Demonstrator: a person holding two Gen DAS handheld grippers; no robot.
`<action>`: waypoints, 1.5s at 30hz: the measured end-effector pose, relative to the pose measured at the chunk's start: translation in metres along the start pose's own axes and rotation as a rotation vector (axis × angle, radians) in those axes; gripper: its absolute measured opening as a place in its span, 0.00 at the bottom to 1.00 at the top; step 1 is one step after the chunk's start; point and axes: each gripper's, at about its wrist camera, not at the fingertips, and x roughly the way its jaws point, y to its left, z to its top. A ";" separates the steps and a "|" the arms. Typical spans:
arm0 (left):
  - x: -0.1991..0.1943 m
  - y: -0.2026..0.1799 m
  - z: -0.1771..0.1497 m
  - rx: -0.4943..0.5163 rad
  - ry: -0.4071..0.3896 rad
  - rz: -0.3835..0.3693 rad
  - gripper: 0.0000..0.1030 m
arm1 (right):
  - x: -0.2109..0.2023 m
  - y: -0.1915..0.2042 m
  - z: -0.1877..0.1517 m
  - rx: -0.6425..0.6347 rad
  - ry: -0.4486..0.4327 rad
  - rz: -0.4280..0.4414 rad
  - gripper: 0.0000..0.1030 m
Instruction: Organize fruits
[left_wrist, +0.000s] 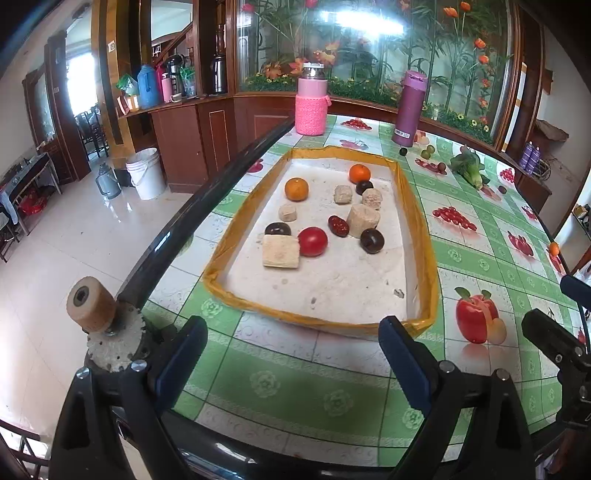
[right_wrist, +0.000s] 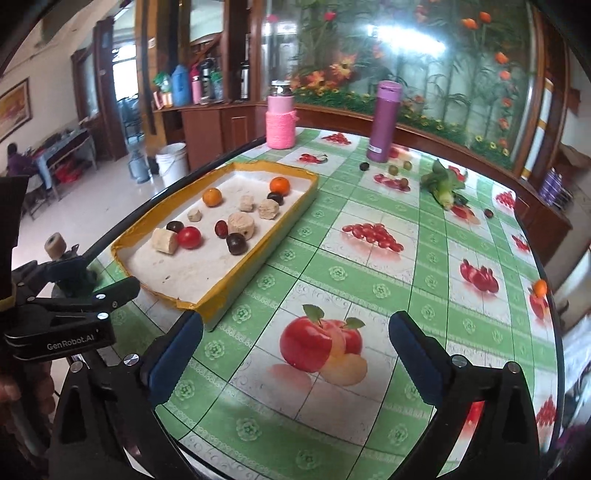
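Left wrist | tray (left_wrist: 417, 221): 2 oranges (left_wrist: 296, 189), tomato (left_wrist: 312, 241) | both grippers' fingers (left_wrist: 404, 363) released, empty

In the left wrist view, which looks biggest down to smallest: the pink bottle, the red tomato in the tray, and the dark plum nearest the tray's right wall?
1. pink bottle
2. red tomato
3. dark plum
The bottle stands farther off, so it really is biggest.

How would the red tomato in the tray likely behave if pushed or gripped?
The tomato looks round and glossy, so it would probably roll and may slip between pads. It sits against a pale block, which might stop it rolling that way. Probably soft: grip gently.
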 end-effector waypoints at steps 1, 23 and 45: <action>-0.001 0.002 -0.002 -0.003 -0.003 -0.002 0.92 | 0.001 0.002 -0.001 0.004 0.009 -0.006 0.99; -0.001 0.019 -0.007 -0.010 -0.030 0.000 0.92 | 0.008 0.030 -0.011 -0.039 0.069 -0.053 0.99; -0.020 0.026 0.001 0.014 -0.133 0.025 0.92 | -0.007 0.043 -0.007 -0.001 -0.017 -0.093 1.00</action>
